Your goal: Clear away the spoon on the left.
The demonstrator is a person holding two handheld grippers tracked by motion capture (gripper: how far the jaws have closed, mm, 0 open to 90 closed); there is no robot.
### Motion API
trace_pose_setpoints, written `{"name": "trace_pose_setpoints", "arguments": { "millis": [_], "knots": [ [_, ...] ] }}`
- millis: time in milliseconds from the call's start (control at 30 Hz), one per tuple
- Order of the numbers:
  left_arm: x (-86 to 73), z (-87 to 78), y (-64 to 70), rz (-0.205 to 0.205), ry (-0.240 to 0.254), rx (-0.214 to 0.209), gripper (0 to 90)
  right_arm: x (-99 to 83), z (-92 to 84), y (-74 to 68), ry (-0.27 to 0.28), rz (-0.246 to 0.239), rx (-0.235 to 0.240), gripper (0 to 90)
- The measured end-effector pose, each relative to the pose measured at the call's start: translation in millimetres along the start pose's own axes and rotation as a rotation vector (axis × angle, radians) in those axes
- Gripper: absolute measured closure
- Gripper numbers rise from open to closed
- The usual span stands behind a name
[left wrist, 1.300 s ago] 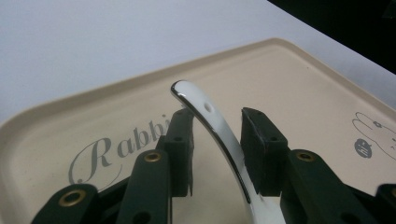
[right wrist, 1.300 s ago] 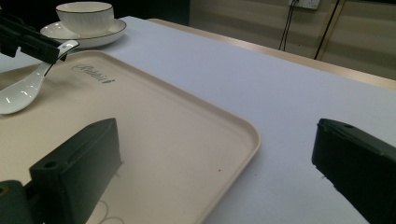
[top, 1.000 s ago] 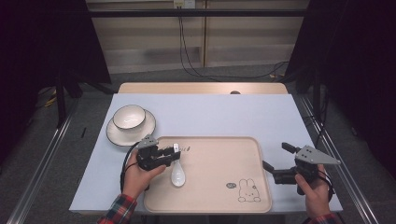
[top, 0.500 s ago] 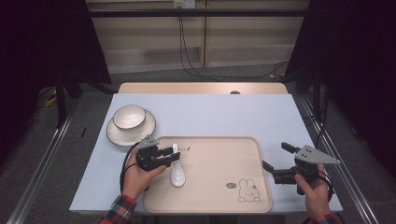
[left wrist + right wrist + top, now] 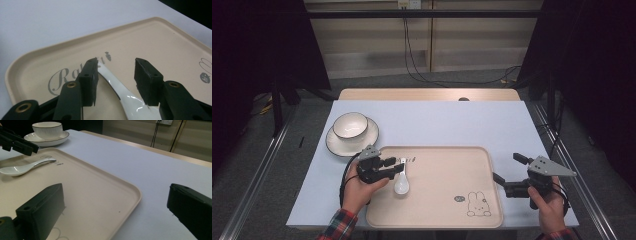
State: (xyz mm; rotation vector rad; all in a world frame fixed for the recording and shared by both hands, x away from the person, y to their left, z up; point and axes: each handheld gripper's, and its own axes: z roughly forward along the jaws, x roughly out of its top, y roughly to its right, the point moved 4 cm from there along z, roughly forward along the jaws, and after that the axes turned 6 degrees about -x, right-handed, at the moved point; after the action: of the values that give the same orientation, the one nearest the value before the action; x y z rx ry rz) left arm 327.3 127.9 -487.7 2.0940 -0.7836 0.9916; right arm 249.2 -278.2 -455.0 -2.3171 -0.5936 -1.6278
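Observation:
A white ceramic spoon (image 5: 402,184) lies on the beige tray (image 5: 447,170), bowl end toward the person. My left gripper (image 5: 396,167) hovers low over its handle. In the left gripper view the spoon (image 5: 120,87) handle runs between the jaws of that gripper (image 5: 116,67); they have just been opening. One pad sits beside the handle, the other stands clear of it, so the spoon is not gripped. My right gripper (image 5: 505,166) is open just off the tray's right edge, with nothing between its fingers (image 5: 116,195).
A white bowl (image 5: 350,125) with a dark rim sits on a saucer (image 5: 337,146) at the table's left, behind the left hand. The tray has a rabbit drawing (image 5: 477,204) near its front right corner. Cables hang behind the table.
The left gripper's jaws stand a little wider around the spoon handle. The spoon stays on the tray, and neither hand has shifted.

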Motion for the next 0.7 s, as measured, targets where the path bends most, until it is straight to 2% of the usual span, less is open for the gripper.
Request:
{"name": "trace_pose_setpoints", "arguments": {
  "millis": [233,400,433,700],
  "knots": [
    [2.1,-3.6,-0.2,0.005,0.018,0.007,51.5,0.0,0.2,-0.1,0.000,0.000,0.001,0.6],
    [4.5,-6.5,0.0,0.015,0.031,0.008,45.0,0.1,-0.1,0.1,0.001,-0.001,0.004,0.7],
    [5.7,-8.4,0.0,0.028,0.033,0.013,43.9,0.0,-0.2,0.2,0.001,0.000,0.003,0.7],
    [10.0,-14.5,1.7,0.036,0.062,0.011,36.2,-0.4,-0.1,0.2,-0.002,-0.004,0.001,0.7]
  ]
}}
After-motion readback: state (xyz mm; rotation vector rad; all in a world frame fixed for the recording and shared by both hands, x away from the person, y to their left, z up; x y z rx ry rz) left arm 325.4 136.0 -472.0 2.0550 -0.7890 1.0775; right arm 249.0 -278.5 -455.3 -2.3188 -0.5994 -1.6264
